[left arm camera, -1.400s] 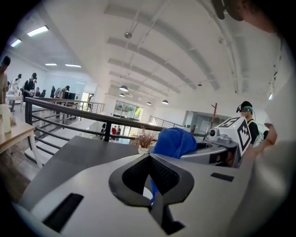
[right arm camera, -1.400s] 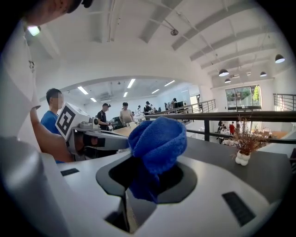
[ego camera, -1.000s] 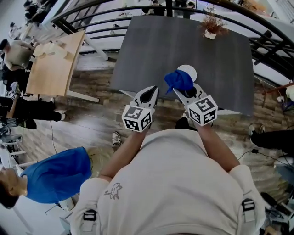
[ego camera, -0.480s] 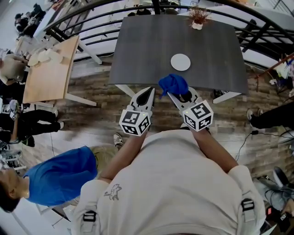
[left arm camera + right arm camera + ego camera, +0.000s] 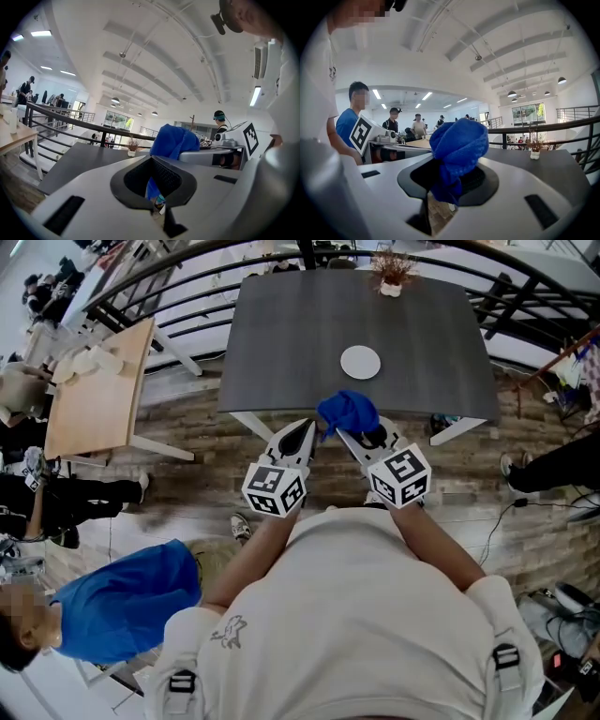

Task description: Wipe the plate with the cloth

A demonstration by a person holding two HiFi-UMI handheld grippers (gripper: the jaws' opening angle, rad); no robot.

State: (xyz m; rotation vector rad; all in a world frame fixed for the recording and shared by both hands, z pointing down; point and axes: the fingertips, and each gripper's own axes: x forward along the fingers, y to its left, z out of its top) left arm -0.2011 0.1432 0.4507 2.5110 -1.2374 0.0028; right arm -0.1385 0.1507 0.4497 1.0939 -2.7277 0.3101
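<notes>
A white plate (image 5: pixel 361 362) lies alone on the dark grey table (image 5: pixel 281 343) in the head view. My right gripper (image 5: pixel 343 434) is shut on a bunched blue cloth (image 5: pixel 348 412), held in the air at the table's near edge, short of the plate. In the right gripper view the cloth (image 5: pixel 457 150) bulges up out of the closed jaws. My left gripper (image 5: pixel 302 437) hangs beside it on the left, shut with nothing in it. In the left gripper view the cloth (image 5: pixel 173 140) shows just to the right.
A small potted plant (image 5: pixel 389 277) stands at the table's far edge. A pale wooden table (image 5: pixel 98 390) is at the left, with a curved railing (image 5: pixel 169 268) behind. People stand at the left, one in a blue shirt (image 5: pixel 122 601). The floor is wood planks.
Both grippers have drawn back from the plate. The cloth overlapped the plate a second ago and now hangs at the table's near edge. The plate sits farther up the view.
</notes>
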